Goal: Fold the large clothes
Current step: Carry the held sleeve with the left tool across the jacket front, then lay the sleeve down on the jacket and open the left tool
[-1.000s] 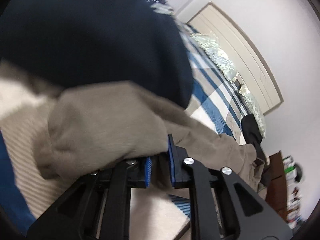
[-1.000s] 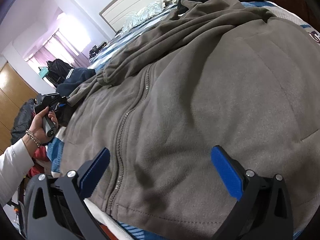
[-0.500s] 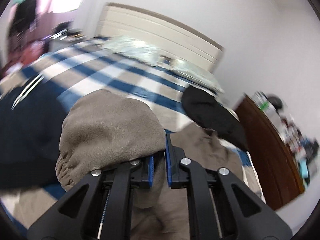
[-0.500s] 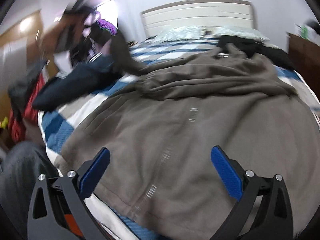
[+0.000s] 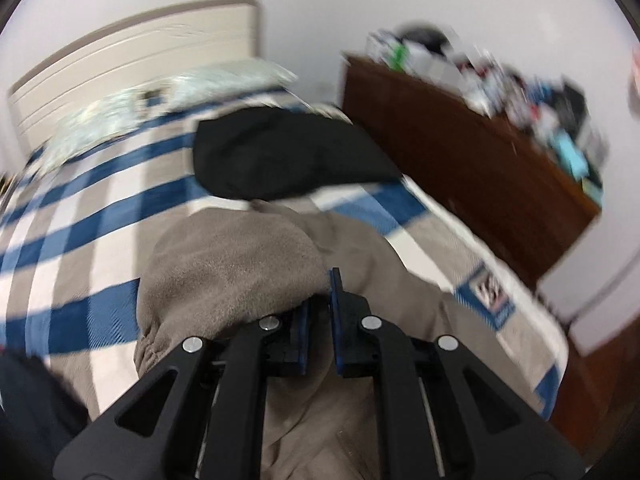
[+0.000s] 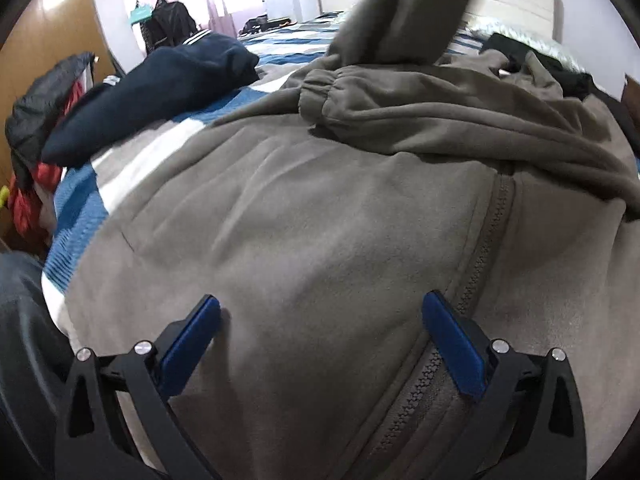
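Clamped tight, my left gripper pinches a fold of the grey-brown fleece jacket, whose sleeve and elastic cuff bunch up over my left-hand finger and hide most of it. Ahead of that claw, a black garment lies on the blue-and-white striped bedspread, with pillows and a pale headboard beyond. To its right stands a dark wooden dresser with blurred clutter on top.

My right gripper is spread wide with nothing between its blue pads; it hovers close over the jacket's front panel, the zipper running just by the right-hand pad. Ahead of it, the other cuffed sleeve lies across the jacket, and a lifted sleeve hangs above. To the far left sits a navy garment on the bed, and past it a red and black heap against a wooden wardrobe.
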Tool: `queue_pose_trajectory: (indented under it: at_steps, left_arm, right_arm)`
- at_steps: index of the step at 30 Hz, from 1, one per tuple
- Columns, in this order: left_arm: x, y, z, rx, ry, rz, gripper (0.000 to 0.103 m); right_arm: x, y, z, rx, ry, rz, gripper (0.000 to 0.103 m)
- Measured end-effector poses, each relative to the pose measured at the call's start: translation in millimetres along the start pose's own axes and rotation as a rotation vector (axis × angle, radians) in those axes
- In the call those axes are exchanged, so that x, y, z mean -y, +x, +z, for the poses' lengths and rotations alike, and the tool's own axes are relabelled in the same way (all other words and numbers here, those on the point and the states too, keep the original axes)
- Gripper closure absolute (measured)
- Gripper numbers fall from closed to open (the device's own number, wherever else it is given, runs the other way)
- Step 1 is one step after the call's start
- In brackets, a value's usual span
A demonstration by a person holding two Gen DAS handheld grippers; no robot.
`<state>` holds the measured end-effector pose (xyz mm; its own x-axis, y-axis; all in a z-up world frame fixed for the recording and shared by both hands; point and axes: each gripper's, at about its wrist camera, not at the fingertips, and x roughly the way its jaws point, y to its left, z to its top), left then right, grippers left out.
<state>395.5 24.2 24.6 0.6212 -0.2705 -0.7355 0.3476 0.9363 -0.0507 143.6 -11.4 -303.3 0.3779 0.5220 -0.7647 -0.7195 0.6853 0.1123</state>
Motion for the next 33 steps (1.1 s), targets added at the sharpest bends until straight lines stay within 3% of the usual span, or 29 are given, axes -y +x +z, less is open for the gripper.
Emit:
queue_pose_trajectory:
  at_steps: [4,9,17,18,20,22,25,28,33]
  left_arm:
    - [60.0,62.9,3.2,-0.125,0.158,-0.032,0.094]
    - [116.6,145.1,-16.8,-0.284,0.324,-0.025,0.093]
    - [153.8,234.1,-62.5,-0.485,0.470,0.007,0.089]
    - [157.3,239.8,-67.3,-0.496,0.485,0.015,0.081]
    - [163.5,243.3,-74.6,-0.495,0.511,0.033,0.066]
    - [165.4,238.3,-75.5,-0.475,0.518,0.046,0.031]
    - [161.4,225.0,-71.3,-0.455,0.501,0.059,0.008]
    - [157.5,197.1,-69.6,-0.457,0.474,-0.036,0.006]
    - [137.4,136.9,-75.0,-0.398,0.419,-0.089,0.006]
  right_arm:
    - [0.4,-1.5,-3.6,0.017,-0.020,0.000,0.004]
    - [3.8,-4.0,-4.6,0.022,-0.019,0.020,0.004]
    - [8.1,-6.8,-7.0,0.026,-0.035,0.048,0.004]
    - [8.3,-7.0,-7.0,0.026,-0.035,0.049,0.004]
    - [8.2,-7.5,-7.0,0.029,-0.039,0.050,0.004]
    - [7.8,-8.4,-7.8,0.037,-0.046,0.052,0.004]
    - [8.5,-12.9,-9.8,0.057,-0.055,0.060,0.004]
    - [8.2,-22.3,-12.9,0.086,-0.077,0.076,0.004]
    - [-0.2,-62.9,-26.9,0.143,-0.205,0.137,0.004]
